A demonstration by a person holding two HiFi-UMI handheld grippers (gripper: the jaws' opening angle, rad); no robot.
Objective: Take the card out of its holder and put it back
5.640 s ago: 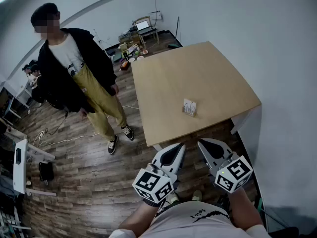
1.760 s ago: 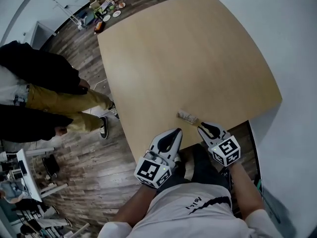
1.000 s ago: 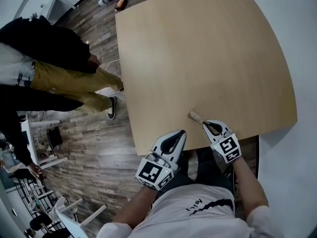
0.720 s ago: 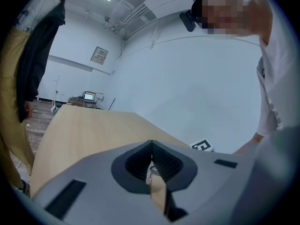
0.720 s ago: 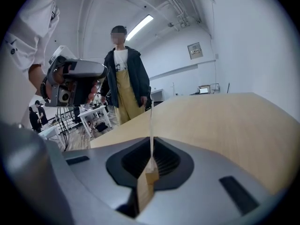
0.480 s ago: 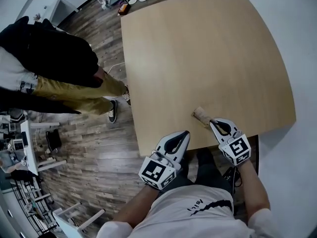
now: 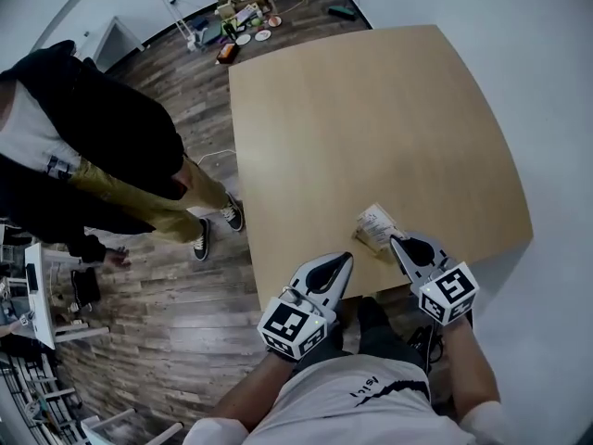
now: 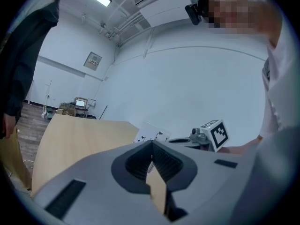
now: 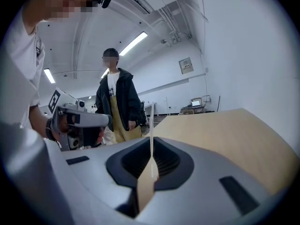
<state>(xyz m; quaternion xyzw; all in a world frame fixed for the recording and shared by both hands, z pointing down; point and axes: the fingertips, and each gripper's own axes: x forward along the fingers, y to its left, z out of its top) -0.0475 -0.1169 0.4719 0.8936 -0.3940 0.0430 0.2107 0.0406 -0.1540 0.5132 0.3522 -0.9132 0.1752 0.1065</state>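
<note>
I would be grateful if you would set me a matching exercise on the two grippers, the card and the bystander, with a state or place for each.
Things:
1. left gripper
2. right gripper
3. card
4. bystander

States or places:
A. standing on the floor beside the table
B. white with small print, held by one edge
C. jaws together with nothing gripped, at the table's near edge
D. jaws closed on something thin

Pairs: 1-C, 2-D, 3-B, 4-A.
</note>
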